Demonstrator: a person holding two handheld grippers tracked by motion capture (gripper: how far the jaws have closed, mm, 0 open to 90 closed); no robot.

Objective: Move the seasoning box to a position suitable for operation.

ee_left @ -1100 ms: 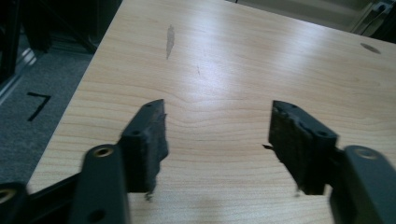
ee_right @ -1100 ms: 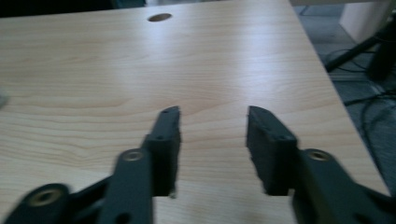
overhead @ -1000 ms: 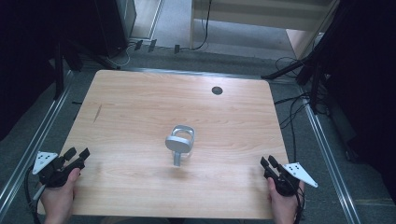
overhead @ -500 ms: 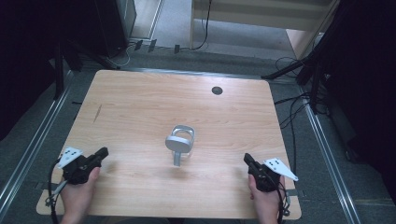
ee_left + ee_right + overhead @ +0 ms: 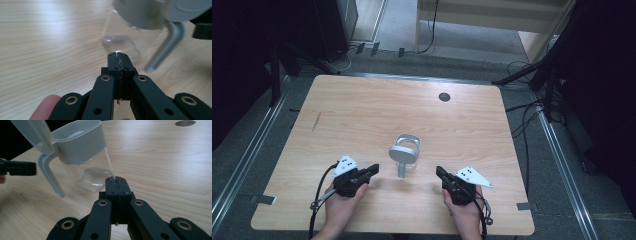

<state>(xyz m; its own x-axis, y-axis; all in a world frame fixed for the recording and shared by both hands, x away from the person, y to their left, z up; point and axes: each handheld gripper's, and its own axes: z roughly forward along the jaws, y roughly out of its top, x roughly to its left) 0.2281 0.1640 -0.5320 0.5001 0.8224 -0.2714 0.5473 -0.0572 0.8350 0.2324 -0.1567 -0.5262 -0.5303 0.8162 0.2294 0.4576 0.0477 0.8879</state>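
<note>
A clear jug [image 5: 404, 154] with a grey lid and handle stands upright near the centre of the worktop [image 5: 362, 115], its handle pointing to 6 o'clock. The left tool [image 5: 371, 171] lies at the jug's 8 o'clock, the right tool [image 5: 440, 172] at its 4 o'clock; both are near it, neither touches it, and each has its jaws pressed together and holds nothing. Risk, as a judgement: the jug looks light and top-heavy, so a push from a tool on one side could tip or slide it. No brand, label or writing is legible.
</note>
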